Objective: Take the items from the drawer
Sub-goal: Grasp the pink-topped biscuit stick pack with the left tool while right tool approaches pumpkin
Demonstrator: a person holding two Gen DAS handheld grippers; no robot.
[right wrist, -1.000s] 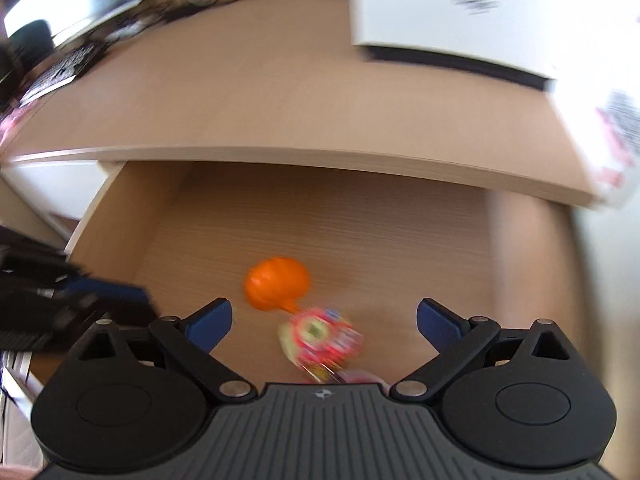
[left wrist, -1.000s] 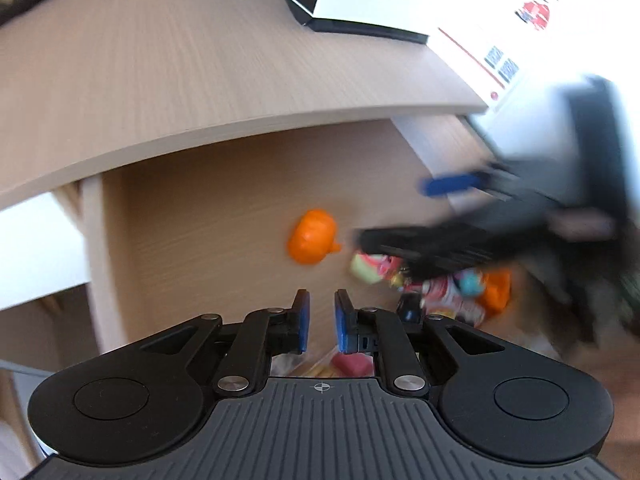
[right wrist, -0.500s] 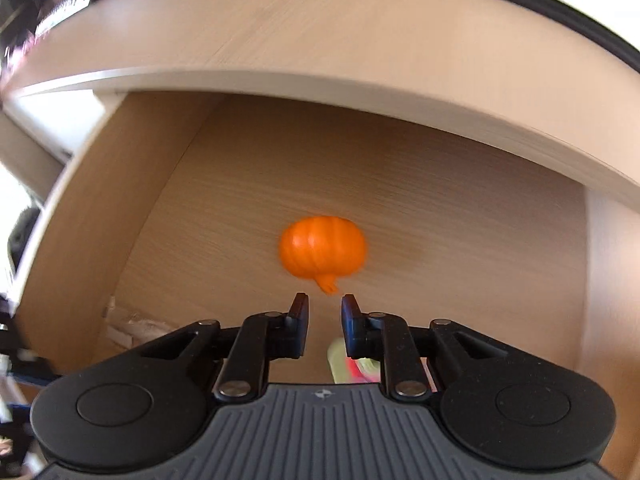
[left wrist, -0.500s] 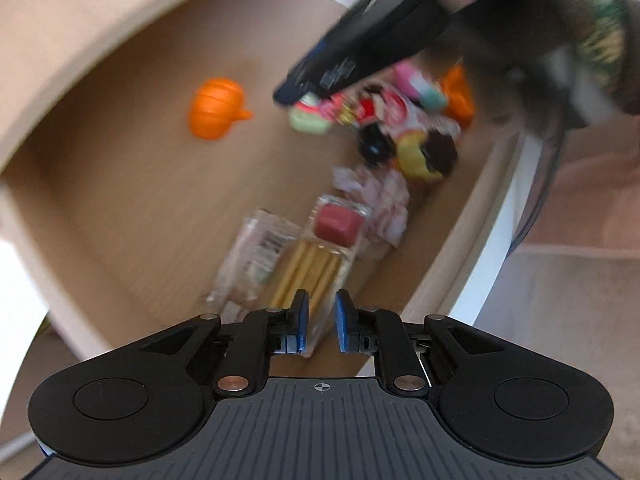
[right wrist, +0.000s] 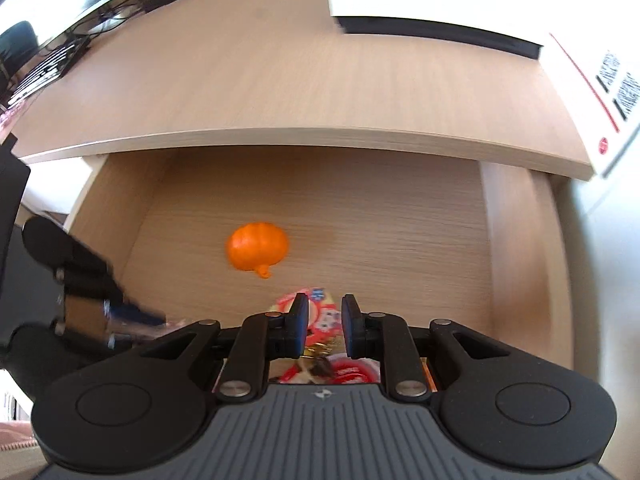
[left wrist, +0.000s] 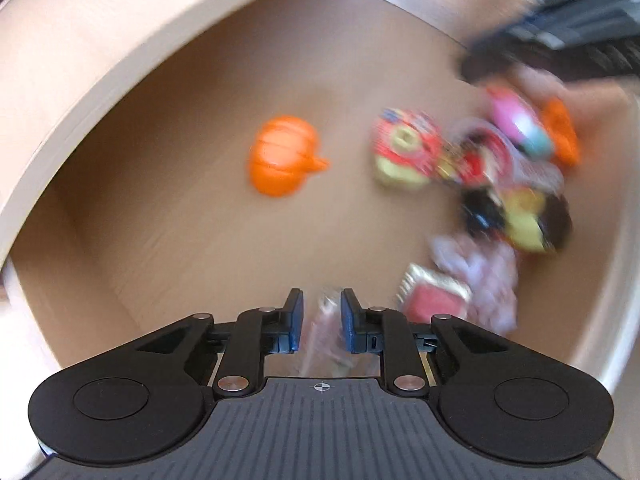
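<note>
Trouble, if it comes, will come from crowding: both tools are down in the open drawer (right wrist: 516, 240) at once. In the left wrist view the left gripper (left wrist: 321, 322) has its blue pads a narrow gap apart, having just been opening a little, with a blurred clear packet (left wrist: 320, 332) showing in the gap at the bottom centre; I cannot tell whether the pads touch it, and such a small opening could simply push the thin wrapper flat instead of taking it. In the right wrist view the right gripper (right wrist: 324, 326) has its jaws drawn nearly together over a red and white snack pack (right wrist: 320, 316) at the lower middle, though a real grip is not clear; a pinch on a slippery corner could let it slide out on the lift. The orange pumpkin (right wrist: 258, 250) sits alone on the drawer floor, mid-frame, apart from the jumbled heap of toys and sweets (left wrist: 500, 172) at the right of the left view. That heap may spill if one piece is dragged, and the desktop edge (right wrist: 320, 140) overhangs any hasty lift.
</note>
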